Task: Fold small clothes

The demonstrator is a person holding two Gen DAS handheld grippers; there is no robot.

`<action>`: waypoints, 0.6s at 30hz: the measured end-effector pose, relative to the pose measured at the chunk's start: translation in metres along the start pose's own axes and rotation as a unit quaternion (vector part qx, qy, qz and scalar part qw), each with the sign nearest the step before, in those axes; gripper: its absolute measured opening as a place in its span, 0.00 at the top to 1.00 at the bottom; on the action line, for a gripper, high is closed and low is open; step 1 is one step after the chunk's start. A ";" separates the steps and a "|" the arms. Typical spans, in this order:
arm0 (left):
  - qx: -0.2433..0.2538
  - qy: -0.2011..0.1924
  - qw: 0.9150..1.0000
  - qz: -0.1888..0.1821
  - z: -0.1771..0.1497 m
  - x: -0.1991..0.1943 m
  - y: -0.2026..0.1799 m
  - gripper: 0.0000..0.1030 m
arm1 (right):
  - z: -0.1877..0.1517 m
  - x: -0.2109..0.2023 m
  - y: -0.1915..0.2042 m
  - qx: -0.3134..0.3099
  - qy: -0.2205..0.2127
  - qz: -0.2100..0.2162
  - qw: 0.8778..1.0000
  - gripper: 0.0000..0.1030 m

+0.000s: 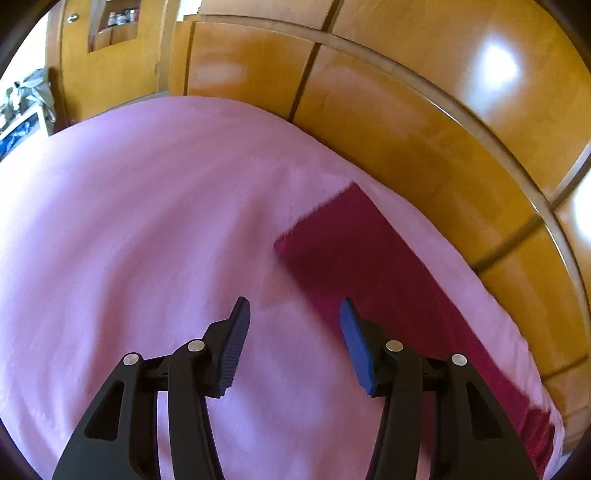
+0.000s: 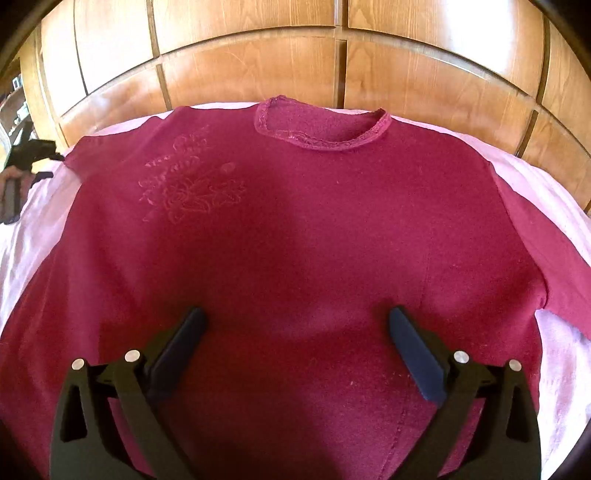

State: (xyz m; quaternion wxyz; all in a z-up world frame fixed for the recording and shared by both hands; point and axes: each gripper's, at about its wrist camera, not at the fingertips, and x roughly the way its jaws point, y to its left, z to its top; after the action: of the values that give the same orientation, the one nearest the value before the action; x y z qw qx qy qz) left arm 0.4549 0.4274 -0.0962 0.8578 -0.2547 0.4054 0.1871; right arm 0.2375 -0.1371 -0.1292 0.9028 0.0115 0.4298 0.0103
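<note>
Both grippers hang empty: left gripper (image 1: 291, 310) half-parted over the pink sheet (image 1: 129, 221), right gripper (image 2: 295, 325) spread wide above the flat maroon top (image 2: 295, 221). Pinching 1 layer could bunch the fold, I judge.

This is a bedroom in a home: a bed under a pink sheet (image 1: 147, 221) stands against a panelled wooden headboard (image 2: 258, 70). Wooden cupboard doors (image 1: 110, 74) rise beyond, with a niche holding what may be small bottles (image 1: 123, 16).
</note>
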 end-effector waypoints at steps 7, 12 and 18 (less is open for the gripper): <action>-0.019 -0.012 1.000 0.012 0.019 0.037 -0.009 0.52 | 0.001 0.001 0.001 -0.001 -0.001 -0.005 1.000 0.02; 0.010 -0.038 0.999 0.015 0.015 0.024 -0.017 0.93 | 0.003 0.003 0.000 -0.001 0.001 -0.004 1.000 0.02; -0.041 -0.079 0.996 0.026 -0.009 -0.037 0.031 0.93 | 0.004 0.003 -0.001 -0.001 0.000 -0.004 1.000 0.02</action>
State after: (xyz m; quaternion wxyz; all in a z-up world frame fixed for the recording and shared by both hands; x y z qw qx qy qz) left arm 0.4109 0.4423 -0.0809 0.8709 -0.2629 0.3349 0.2456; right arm 0.2423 -0.1380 -0.1296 0.9028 0.0086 0.4299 0.0077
